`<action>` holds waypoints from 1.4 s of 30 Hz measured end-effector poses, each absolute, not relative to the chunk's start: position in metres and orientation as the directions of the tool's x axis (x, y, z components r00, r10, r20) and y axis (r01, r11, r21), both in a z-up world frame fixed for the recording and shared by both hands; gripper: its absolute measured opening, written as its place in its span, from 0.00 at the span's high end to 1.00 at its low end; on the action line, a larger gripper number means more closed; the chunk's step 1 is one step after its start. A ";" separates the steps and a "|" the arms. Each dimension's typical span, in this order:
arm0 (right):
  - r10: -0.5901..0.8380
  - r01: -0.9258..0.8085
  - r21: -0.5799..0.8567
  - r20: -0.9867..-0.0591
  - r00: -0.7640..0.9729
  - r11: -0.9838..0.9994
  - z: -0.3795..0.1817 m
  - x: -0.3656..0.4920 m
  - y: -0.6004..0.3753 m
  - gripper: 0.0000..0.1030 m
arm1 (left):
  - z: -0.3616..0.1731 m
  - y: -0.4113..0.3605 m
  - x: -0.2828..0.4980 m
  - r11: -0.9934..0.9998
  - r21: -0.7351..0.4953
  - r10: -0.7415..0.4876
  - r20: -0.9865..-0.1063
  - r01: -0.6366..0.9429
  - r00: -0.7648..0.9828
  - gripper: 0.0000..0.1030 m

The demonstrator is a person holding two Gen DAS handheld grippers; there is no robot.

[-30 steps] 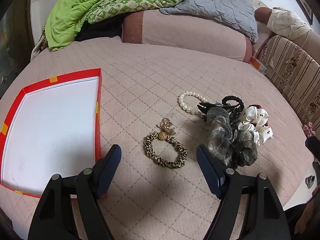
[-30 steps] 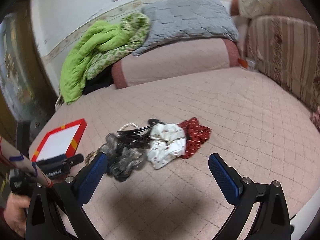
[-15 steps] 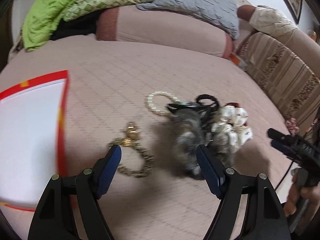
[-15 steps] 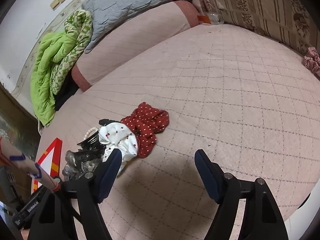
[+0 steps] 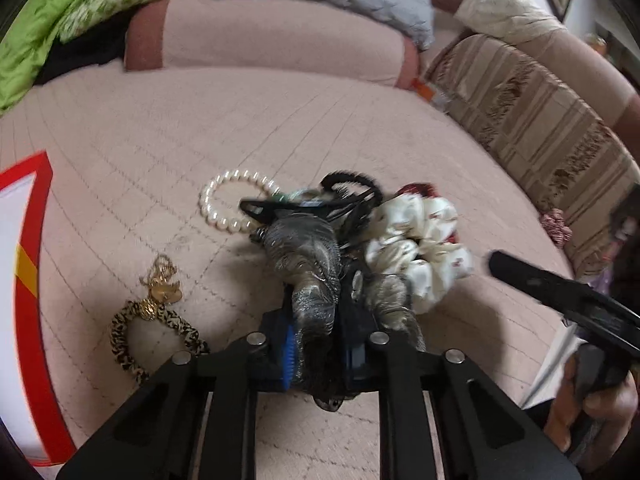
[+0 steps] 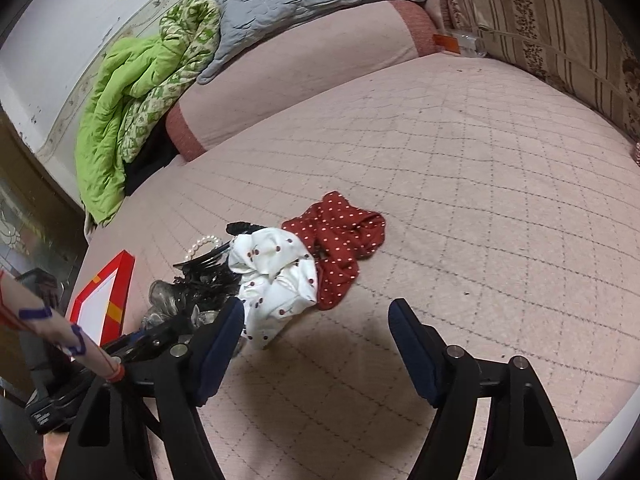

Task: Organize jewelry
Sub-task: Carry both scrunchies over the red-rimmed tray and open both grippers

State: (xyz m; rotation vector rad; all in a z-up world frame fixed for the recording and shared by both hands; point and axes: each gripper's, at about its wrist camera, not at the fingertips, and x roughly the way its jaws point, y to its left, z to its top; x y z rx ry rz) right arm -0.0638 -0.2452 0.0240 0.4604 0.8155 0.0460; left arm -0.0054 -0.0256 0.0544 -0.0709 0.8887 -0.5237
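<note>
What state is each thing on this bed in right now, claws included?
left gripper: jaws shut on the grey scrunchie
grey scrunchie: pinched
right gripper: jaws open, holding nothing
white scrunchie: lying loose
red dotted scrunchie: lying loose
pearl bracelet: lying flat
leopard scrunchie: lying flat
red tray: visible part bare

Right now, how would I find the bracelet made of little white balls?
Look on the pink quilted bed, just left of the heap of hair ties. The pearl bracelet lies flat there, its right side under a black hair clip. Nothing else is a ring of shiny white beads; the leopard-print scrunchie nearer the red tray is spotted cloth.
</note>
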 end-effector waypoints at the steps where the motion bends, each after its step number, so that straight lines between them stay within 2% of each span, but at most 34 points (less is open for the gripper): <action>1: 0.223 0.127 0.415 -0.693 0.686 0.901 0.023 -0.062 -0.243 0.39 | 0.060 -0.024 -0.009 0.867 -0.271 -0.475 -0.705 0.418 0.527 0.84; 2: 0.228 0.122 0.416 -0.694 0.682 0.901 0.023 -0.060 -0.242 0.46 | 0.065 -0.021 -0.012 0.863 -0.272 -0.484 -0.689 0.426 0.539 0.84; 4: 0.243 0.108 0.416 -0.701 0.670 0.903 0.021 -0.055 -0.236 0.50 | 0.075 -0.016 -0.017 0.854 -0.271 -0.503 -0.650 0.444 0.570 0.84; 9: 0.259 0.081 0.407 -0.711 0.654 0.910 0.019 -0.043 -0.221 0.50 | 0.090 -0.011 -0.026 0.864 -0.203 -0.484 -0.588 0.461 0.648 0.84; 15: 0.273 0.161 0.451 -0.748 0.604 0.878 0.002 -0.026 -0.221 0.50 | 0.096 0.003 -0.026 0.882 -0.178 -0.453 -0.568 0.436 0.687 0.84; 16: 0.282 0.166 0.460 -0.750 0.599 0.872 -0.001 -0.024 -0.221 0.52 | 0.097 0.008 -0.028 0.886 -0.169 -0.446 -0.566 0.432 0.693 0.84; 17: 0.295 0.166 0.471 -0.752 0.589 0.867 -0.004 -0.021 -0.221 0.75 | 0.098 0.010 -0.028 0.890 -0.159 -0.437 -0.563 0.427 0.702 0.84; 18: 0.304 0.162 0.475 -0.753 0.584 0.865 -0.005 -0.020 -0.219 0.85 | 0.100 0.012 -0.030 0.893 -0.152 -0.432 -0.560 0.425 0.707 0.84; 19: 0.297 0.158 0.465 -0.756 0.584 0.871 -0.005 -0.020 -0.218 0.87 | 0.101 0.015 -0.032 0.894 -0.148 -0.429 -0.557 0.423 0.711 0.84; 25: 0.222 0.047 0.356 -0.673 0.705 0.933 0.033 -0.045 -0.200 0.89 | 0.105 0.034 -0.038 0.912 -0.132 -0.393 -0.543 0.387 0.742 0.84; 31: 0.273 -0.065 0.361 -0.562 0.781 0.930 0.061 -0.070 -0.185 0.89 | 0.109 0.066 -0.043 0.932 -0.143 -0.355 -0.533 0.332 0.768 0.84; 42: 0.417 -0.240 0.366 -0.551 0.723 0.899 0.077 -0.074 -0.103 0.89 | 0.108 0.141 -0.050 0.967 -0.171 -0.251 -0.540 0.187 0.803 0.84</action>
